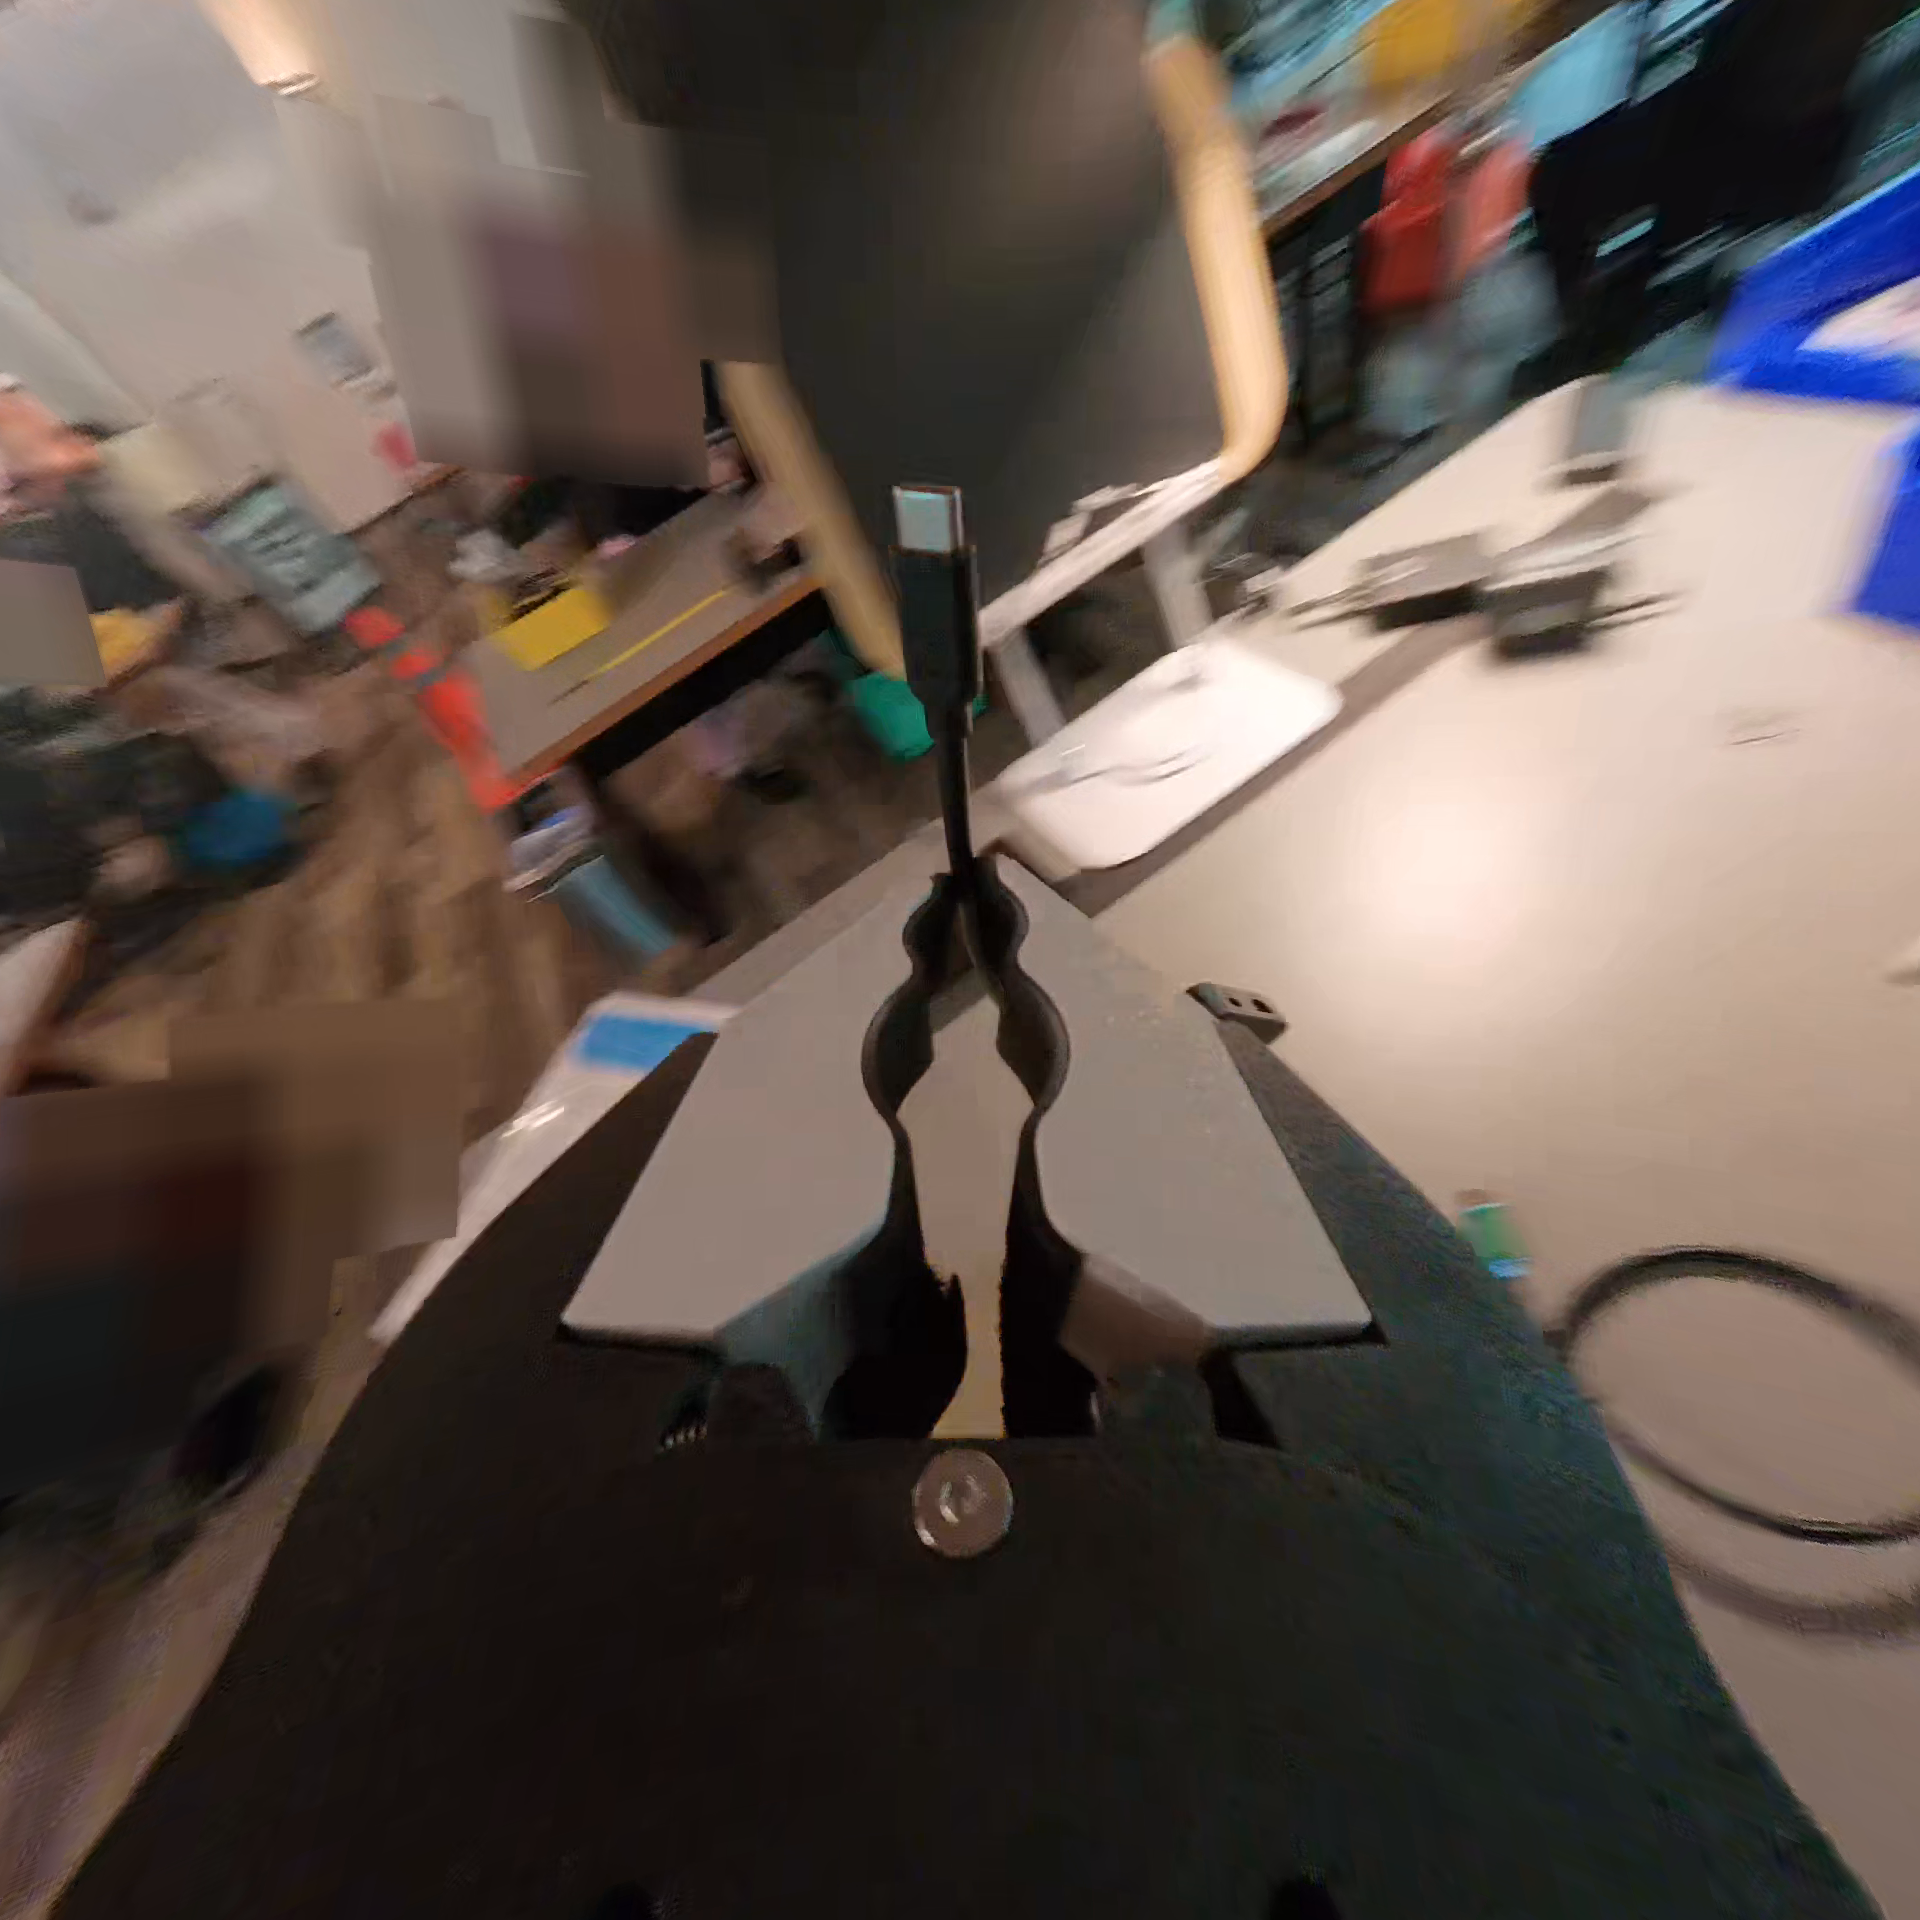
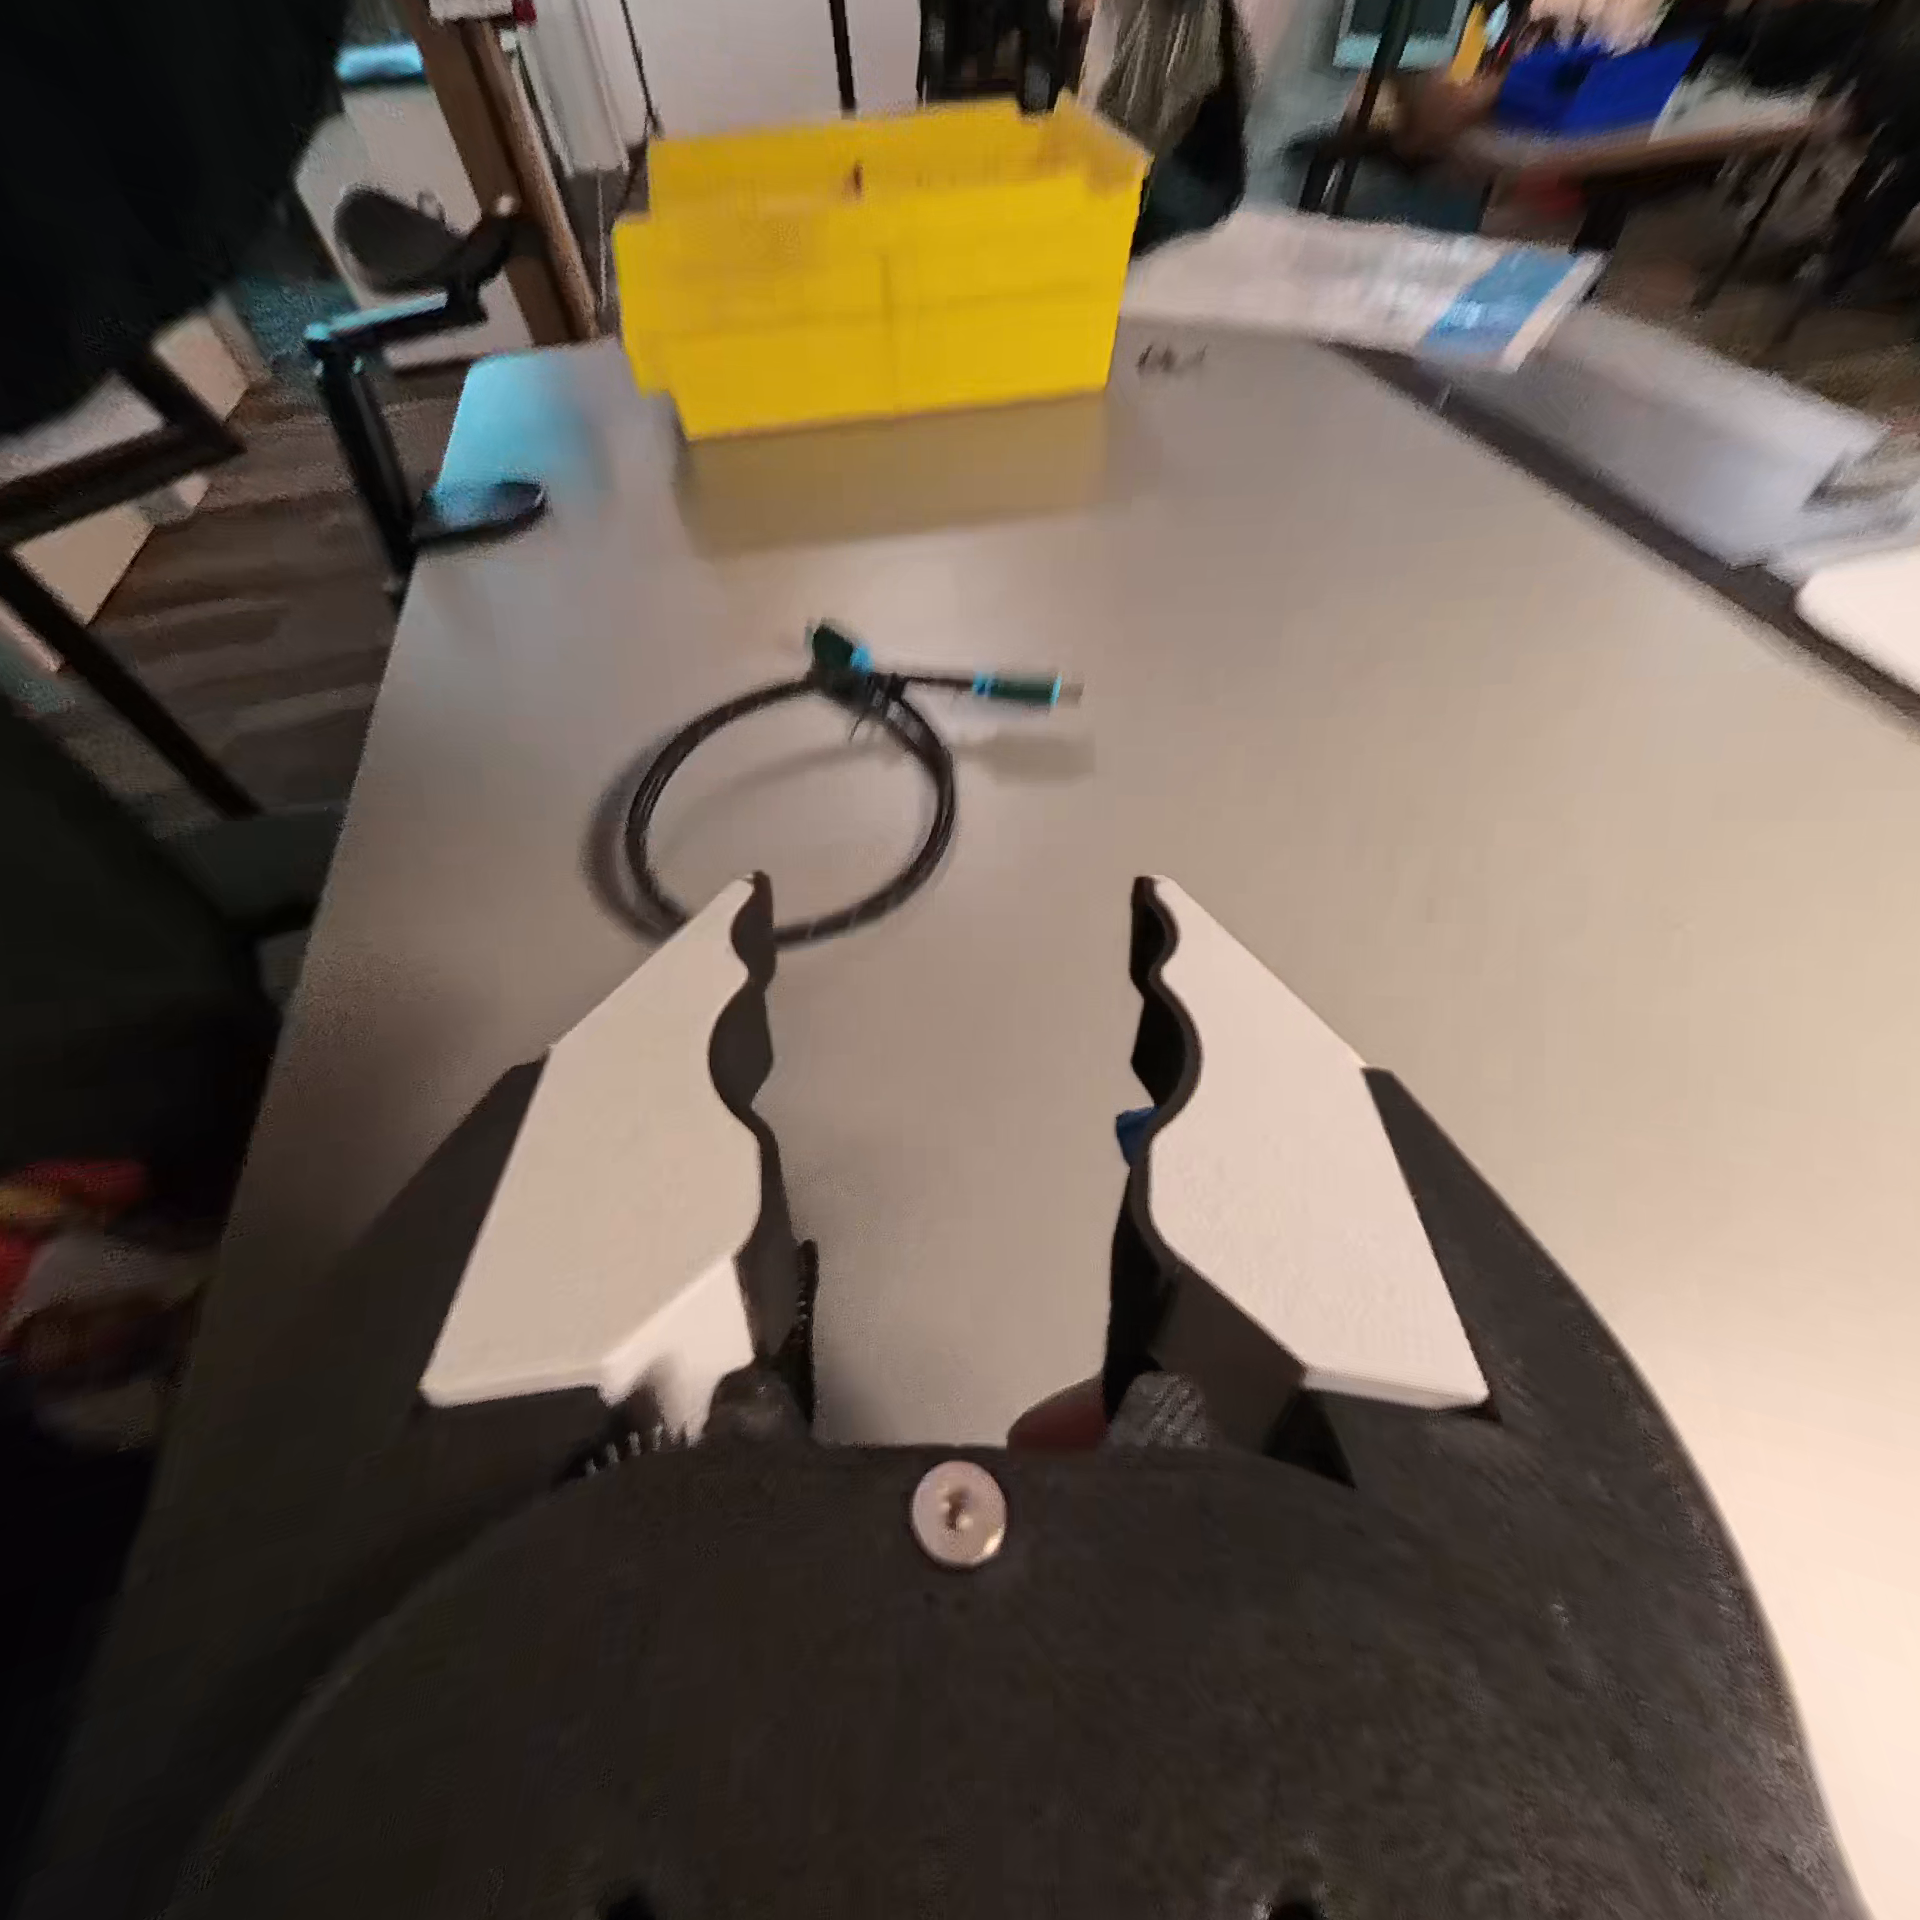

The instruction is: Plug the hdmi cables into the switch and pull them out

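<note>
In the left wrist view, our left hand-held gripper [image 1: 971, 894] pinches a black cable [image 1: 958, 821] just below its plug [image 1: 935, 582], which stands toward twelve o'clock, lifted clear of the worktop [image 1: 1507, 883]. The switch may be among the dark items at two o'clock; blur prevents certainty. We should keep the plug square to the port and push straight. In the right wrist view, our right hand-held gripper [image 2: 951, 894] gapes wide and empty; a coiled cable [image 2: 790, 810] lies at twelve o'clock before a yellow bin [image 2: 883, 281]. No writing is legible anywhere.
</note>
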